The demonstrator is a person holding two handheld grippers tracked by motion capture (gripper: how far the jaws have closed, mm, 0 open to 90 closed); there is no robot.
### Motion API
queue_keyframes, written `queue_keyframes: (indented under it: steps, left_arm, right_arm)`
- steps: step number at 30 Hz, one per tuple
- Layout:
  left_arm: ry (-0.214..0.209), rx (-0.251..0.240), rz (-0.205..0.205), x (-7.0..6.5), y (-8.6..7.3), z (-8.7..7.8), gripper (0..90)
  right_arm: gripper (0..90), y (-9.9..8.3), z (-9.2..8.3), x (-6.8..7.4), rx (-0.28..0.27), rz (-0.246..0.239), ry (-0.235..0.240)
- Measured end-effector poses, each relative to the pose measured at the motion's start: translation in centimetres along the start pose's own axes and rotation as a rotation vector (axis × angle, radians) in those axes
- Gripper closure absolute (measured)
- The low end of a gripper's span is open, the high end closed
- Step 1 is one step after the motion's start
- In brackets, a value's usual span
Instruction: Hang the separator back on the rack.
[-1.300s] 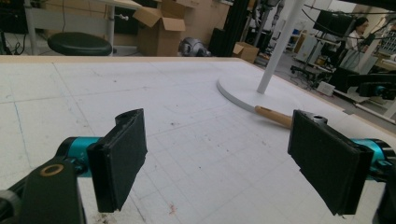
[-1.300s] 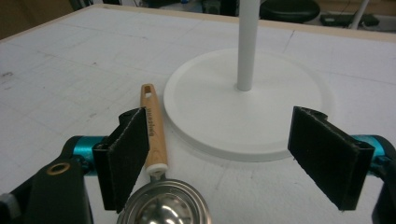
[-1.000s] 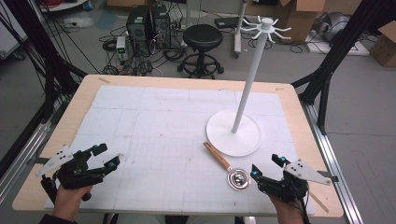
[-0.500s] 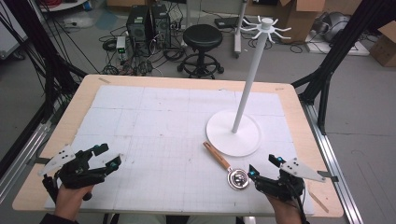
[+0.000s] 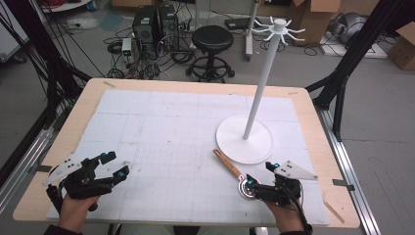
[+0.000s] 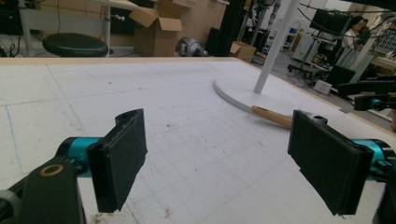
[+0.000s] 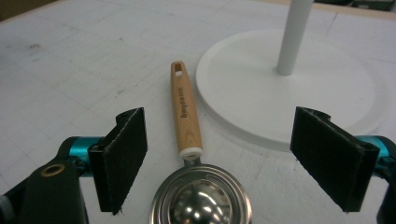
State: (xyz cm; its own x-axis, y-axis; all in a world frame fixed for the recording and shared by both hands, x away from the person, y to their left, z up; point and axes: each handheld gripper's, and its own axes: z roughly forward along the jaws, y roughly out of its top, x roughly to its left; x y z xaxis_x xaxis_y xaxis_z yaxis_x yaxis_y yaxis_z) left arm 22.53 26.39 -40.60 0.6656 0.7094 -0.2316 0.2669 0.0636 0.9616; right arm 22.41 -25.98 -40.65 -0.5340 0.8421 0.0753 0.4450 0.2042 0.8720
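both jaws wide open: right gripper [image 5: 258, 177] over steel scoop [image 7: 201, 203] w/ wooden handle, left gripper [image 5: 113, 164] well apart.

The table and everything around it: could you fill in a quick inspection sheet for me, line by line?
Surface: wooden table covered by a white gridded mat.
Job's things: metal scoop with wooden handle lies flat beside the white stand, its round base close to the handle.
Clutter: nothing seen on the mat.
Grippers: left tool open, over bare mat; right tool open, its jaws either side of the scoop, not touching it.
Cables: loose tangle on the floor beyond the table.
Surroundings: black stool, computer towers, cardboard boxes.
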Motion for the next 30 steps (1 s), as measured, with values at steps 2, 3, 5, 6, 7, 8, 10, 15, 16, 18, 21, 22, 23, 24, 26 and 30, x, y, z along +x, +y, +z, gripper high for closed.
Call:
queue_keyframes:
  steps: [2, 3, 5, 6, 7, 8, 10, 15, 16, 18, 21, 22, 23, 24, 26, 30]
  left_arm:
    - [0.003, -0.002, -0.002, 0.1, 0.0, -0.1, 20.0]
    - [0.004, -0.001, -0.002, 0.1, 0.0, -0.1, 20.0]
    - [0.007, -0.004, -0.009, 0.2, 0.0, -0.2, 20.0]
    - [0.005, -0.005, -0.009, 0.2, 0.0, -0.2, 20.1]
    - [0.004, -0.005, -0.009, 0.2, 0.0, -0.2, 20.1]
    - [0.003, -0.004, -0.008, 0.3, 0.0, -0.2, 20.1]
    - [0.001, -0.008, -0.011, 0.2, 0.0, -0.2, 20.1]
    - [-0.001, -0.002, -0.007, 0.2, 0.0, -0.1, 20.1]
    - [-0.003, 0.000, -0.005, 0.2, 0.0, -0.1, 20.2]
    - [-0.003, 0.000, -0.005, 0.2, -0.1, -0.1, 20.1]
    - [-0.003, -0.002, -0.009, 0.2, -0.1, -0.1, 20.1]
    - [-0.004, -0.003, -0.010, 0.2, 0.0, -0.1, 20.2]
    - [-0.003, -0.004, -0.012, 0.2, -0.1, -0.1, 20.1]
    - [-0.003, -0.004, -0.012, 0.2, -0.1, -0.1, 20.1]
    - [-0.005, -0.002, -0.011, 0.2, 0.0, -0.1, 20.2]
    - [-0.004, -0.004, -0.012, 0.2, 0.0, -0.1, 20.2]
  right_arm:
    - [18.1, 0.0, 1.0, 0.0, 0.033, 0.004, 0.014]
    - [19.6, 0.0, 1.6, 0.0, 0.054, 0.002, 0.024]
    - [22.0, 0.0, 2.6, 0.2, 0.088, -0.017, 0.034]
    - [22.8, 0.0, 3.2, 0.4, 0.103, -0.023, 0.038]
    - [25.4, 0.1, 4.2, 0.6, 0.134, -0.033, 0.051]
    - [25.4, 0.1, 4.2, 0.6, 0.134, -0.033, 0.051]
    - [26.7, 0.1, 5.1, 0.9, 0.161, -0.045, 0.064]
    - [34.7, 0.2, 6.9, 1.6, 0.219, -0.077, 0.091]
    - [37.4, 0.3, 7.3, 1.7, 0.224, -0.076, 0.092]
    - [41.0, 0.3, 7.6, 1.6, 0.231, -0.070, 0.095]
    - [43.7, 0.3, 7.8, 1.6, 0.247, -0.075, 0.096]
    - [46.8, 0.3, 8.1, 1.5, 0.264, -0.089, 0.089]
    - [48.6, 0.2, 8.2, 1.5, 0.271, -0.091, 0.082]
    - [50.6, 0.2, 8.3, 1.5, 0.278, -0.096, 0.075]
    - [53.4, 0.3, 8.4, 1.5, 0.277, -0.098, 0.065]
    - [60.1, 0.5, 8.4, 1.4, 0.291, -0.110, 0.051]
